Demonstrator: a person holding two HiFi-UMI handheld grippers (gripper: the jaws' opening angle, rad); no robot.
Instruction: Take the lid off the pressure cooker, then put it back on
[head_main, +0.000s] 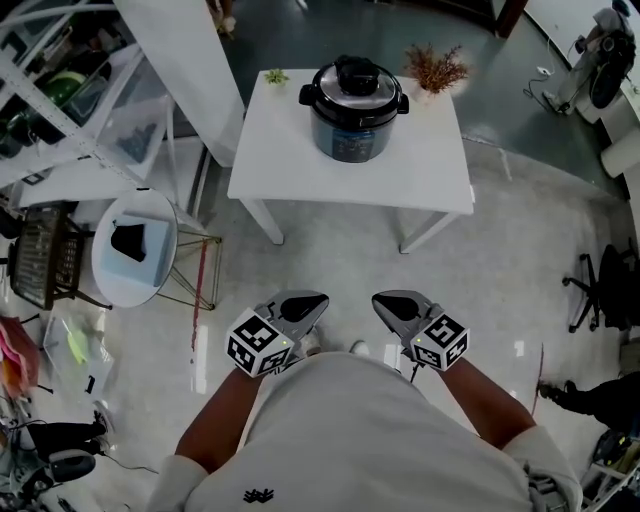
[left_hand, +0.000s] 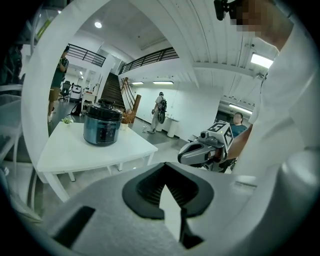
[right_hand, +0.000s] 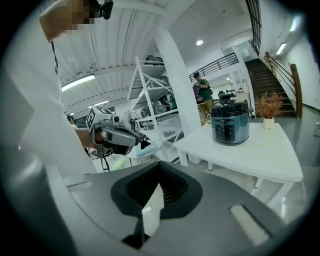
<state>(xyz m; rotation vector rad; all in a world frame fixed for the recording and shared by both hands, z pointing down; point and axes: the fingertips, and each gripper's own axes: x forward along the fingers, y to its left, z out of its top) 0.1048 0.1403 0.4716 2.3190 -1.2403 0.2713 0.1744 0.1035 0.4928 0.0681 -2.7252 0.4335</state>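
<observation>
The pressure cooker (head_main: 352, 125) stands on the white table (head_main: 290, 175), its black lid (head_main: 355, 82) seated on top with the knob up. The left gripper view shows the cooker (left_hand: 102, 127) far ahead, and so does the right gripper view (right_hand: 230, 125). My left gripper (head_main: 305, 302) and right gripper (head_main: 390, 302) hover side by side close to my body, well short of the table. Both are shut with nothing between the jaws. In the left gripper view the jaws of the left gripper (left_hand: 167, 187) meet, and those of the right gripper (right_hand: 159, 187) meet in its own view.
A dried plant (head_main: 435, 68) and a small green plant (head_main: 276, 76) sit at the table's far corners. A round side table (head_main: 110, 275) bearing a blue box stands at the left beside a white shelf rack (head_main: 60, 90). An office chair (head_main: 600, 290) is at the right. Bare floor lies between me and the table.
</observation>
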